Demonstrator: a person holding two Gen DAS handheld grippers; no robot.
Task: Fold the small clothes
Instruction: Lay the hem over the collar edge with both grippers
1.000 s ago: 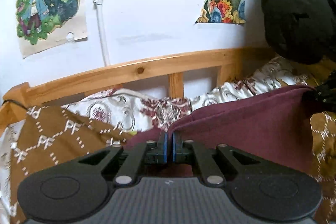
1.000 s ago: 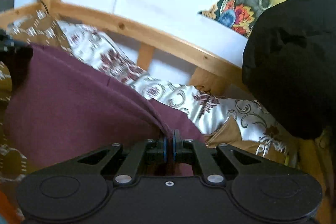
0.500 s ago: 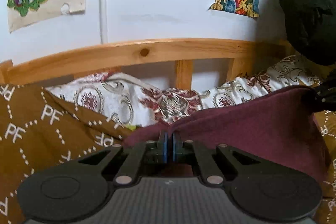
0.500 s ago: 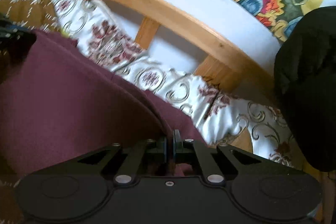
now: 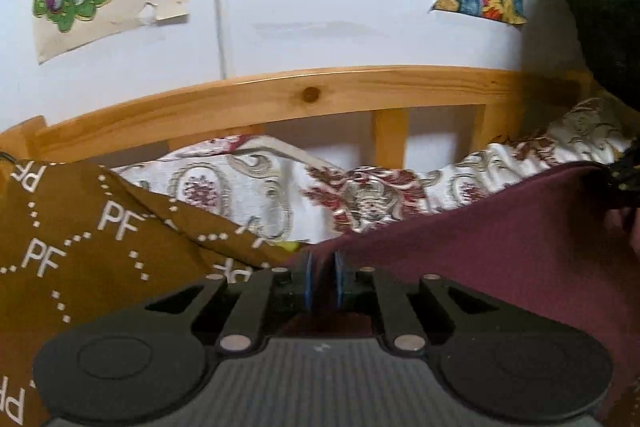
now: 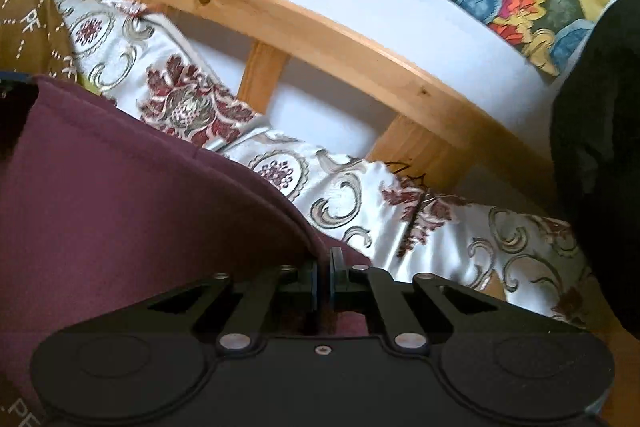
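Spanning both pairs of fingers (image 5: 307, 277), maroon garment (image 5: 500, 239).

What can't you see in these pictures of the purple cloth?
- What garment the maroon cloth is: both wrist views cut it off, and each gripper body covers its lower part.
- Whether the left gripper, whose jaws have just been opening, still pinches it: the gap is dark.
- The cloth's far corner in the right wrist view: the left edge cuts it off.

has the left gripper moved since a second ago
Yes. The left gripper has sunk: the wooden bed rail sits higher in its view, and its jaws have just been opening around the maroon garment.
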